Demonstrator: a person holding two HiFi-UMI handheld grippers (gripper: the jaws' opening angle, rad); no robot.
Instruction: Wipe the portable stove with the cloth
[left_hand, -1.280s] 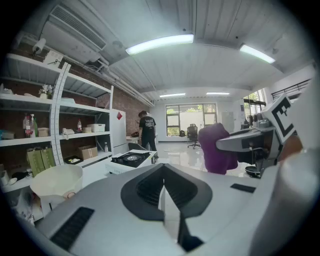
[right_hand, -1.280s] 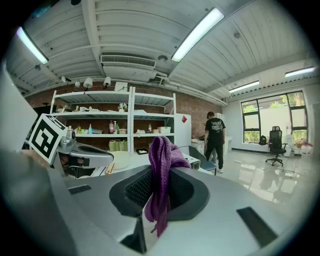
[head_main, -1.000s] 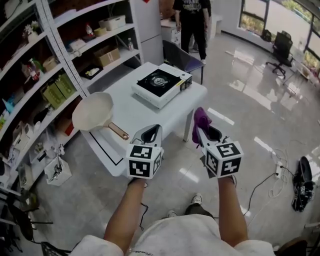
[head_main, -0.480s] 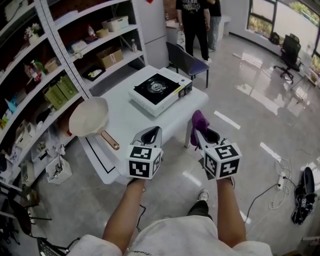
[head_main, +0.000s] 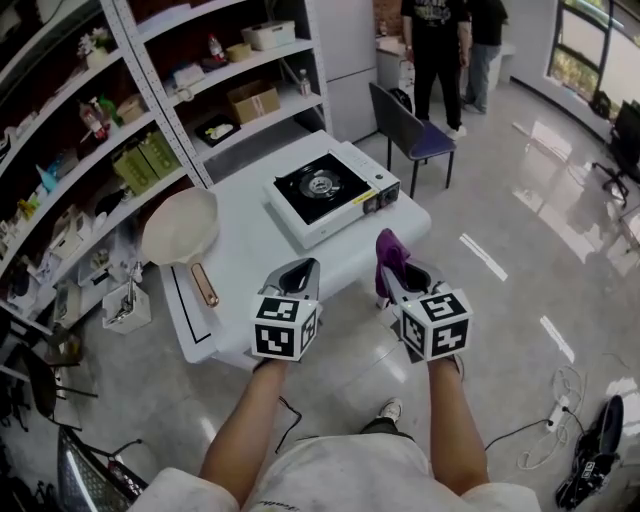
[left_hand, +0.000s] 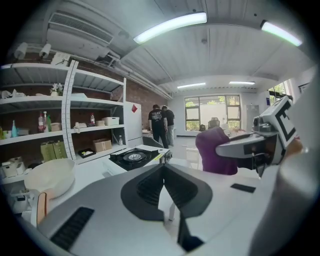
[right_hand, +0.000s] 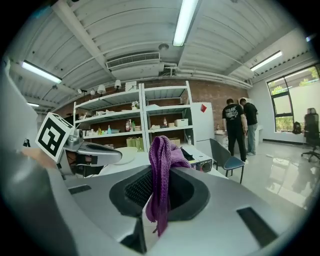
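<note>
The white portable stove (head_main: 331, 192) with a black top and burner sits at the far right end of the white table (head_main: 250, 250); it shows too as the stove (left_hand: 134, 158) in the left gripper view. My right gripper (head_main: 393, 272) is shut on a purple cloth (head_main: 388, 256), which hangs from its jaws as the cloth (right_hand: 161, 172). It hovers off the table's right front edge, short of the stove. My left gripper (head_main: 300, 273) is shut and empty, over the table's front edge.
A cream pan (head_main: 182, 227) with a wooden handle lies on the table's left. Metal shelves (head_main: 120, 130) with boxes run along the left. A chair (head_main: 408, 128) and two standing people (head_main: 438, 40) are beyond the table. Cables (head_main: 555, 415) lie on the floor at right.
The view has drawn closer to the table and turned; both grippers sit a little nearer the stove. The cloth stays in the right gripper.
</note>
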